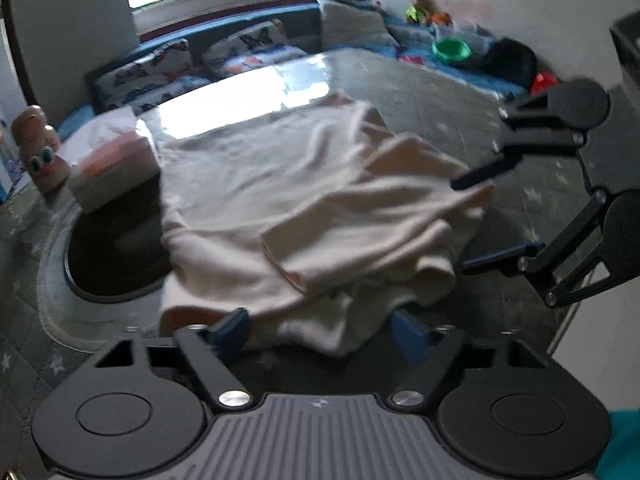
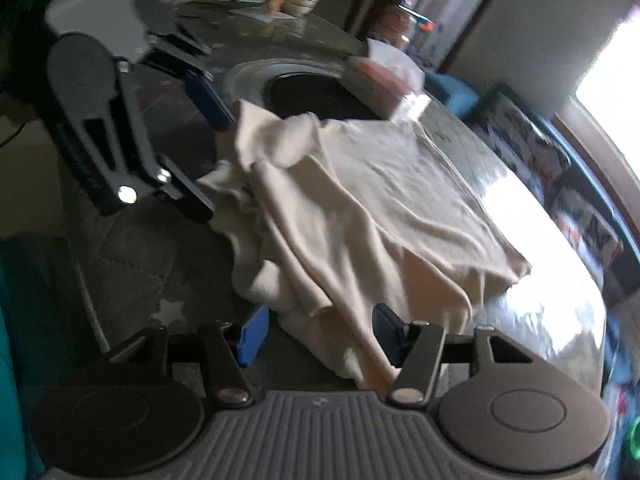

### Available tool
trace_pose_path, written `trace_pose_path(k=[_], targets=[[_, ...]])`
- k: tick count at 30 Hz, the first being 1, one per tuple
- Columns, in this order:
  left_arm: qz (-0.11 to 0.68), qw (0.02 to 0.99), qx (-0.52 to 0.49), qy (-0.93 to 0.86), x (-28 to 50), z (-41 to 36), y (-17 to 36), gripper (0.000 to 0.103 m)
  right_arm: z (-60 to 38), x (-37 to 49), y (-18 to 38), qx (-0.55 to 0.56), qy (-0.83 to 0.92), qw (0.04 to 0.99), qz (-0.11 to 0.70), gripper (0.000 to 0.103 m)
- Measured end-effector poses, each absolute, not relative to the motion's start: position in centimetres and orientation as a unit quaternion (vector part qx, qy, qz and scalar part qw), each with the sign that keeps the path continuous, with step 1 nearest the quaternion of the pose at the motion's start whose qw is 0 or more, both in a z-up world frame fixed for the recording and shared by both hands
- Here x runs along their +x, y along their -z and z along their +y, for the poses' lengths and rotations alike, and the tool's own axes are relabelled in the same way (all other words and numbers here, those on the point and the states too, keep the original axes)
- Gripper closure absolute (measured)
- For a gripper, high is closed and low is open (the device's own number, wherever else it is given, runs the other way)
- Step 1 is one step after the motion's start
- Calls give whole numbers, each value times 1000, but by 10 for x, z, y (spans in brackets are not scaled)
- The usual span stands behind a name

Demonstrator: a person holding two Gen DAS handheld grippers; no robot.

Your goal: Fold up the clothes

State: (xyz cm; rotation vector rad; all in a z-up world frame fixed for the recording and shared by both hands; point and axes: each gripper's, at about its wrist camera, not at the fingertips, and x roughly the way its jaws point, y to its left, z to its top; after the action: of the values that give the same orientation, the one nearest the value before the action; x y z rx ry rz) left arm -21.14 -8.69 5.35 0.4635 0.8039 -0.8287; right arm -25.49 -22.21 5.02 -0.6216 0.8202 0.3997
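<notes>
Now my left claw (image 1: 320, 334) and right claw (image 2: 318, 334) both stand released, blue pads clear of the cream garment (image 1: 304, 208), which lies rumpled, half-folded on the glossy counter (image 1: 420, 92).

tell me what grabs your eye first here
A rumpled cream cloth garment sprawls across the glossy table, bunched toward the near edge. Both black two-finger grippers, left and right, flank its hem with jaws apart. A tissue box sits beside it.
</notes>
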Motion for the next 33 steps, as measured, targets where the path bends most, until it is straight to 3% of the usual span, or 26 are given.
trace_pose_path(k=[2,5,7,15,18,19,21,30,33], targets=[[383,807,227,388,-212,-89,-48,49,-217,-258,-48,-315,-196,848,379,41],[379,810,238,379,-210,-90,-45,69,-210,-262,-43,-348,-204,842,358,41],[379,811,232,382,-205,-89,-49,88,-207,-260,-40,-357,-206,842,349,41],[368,824,177,392,-177,-90,-77,90,-201,-256,-33,-356,-224,847,325,46],[364,826,154,401,-167,-93,-85,89,-202,-249,-34,-335,-217,857,325,66],[363,827,152,401,-164,-95,-86,89,-204,-244,-36,-316,-215,863,331,81],[358,828,155,403,-163,-97,-86,83,-211,-232,-42,-267,-211,874,346,90],[341,836,166,397,-173,-76,-74,36,-254,-202,-66,-98,-214,892,385,94],[341,833,186,394,-177,-77,-66,33,-262,-197,-71,-70,-211,895,386,94]])
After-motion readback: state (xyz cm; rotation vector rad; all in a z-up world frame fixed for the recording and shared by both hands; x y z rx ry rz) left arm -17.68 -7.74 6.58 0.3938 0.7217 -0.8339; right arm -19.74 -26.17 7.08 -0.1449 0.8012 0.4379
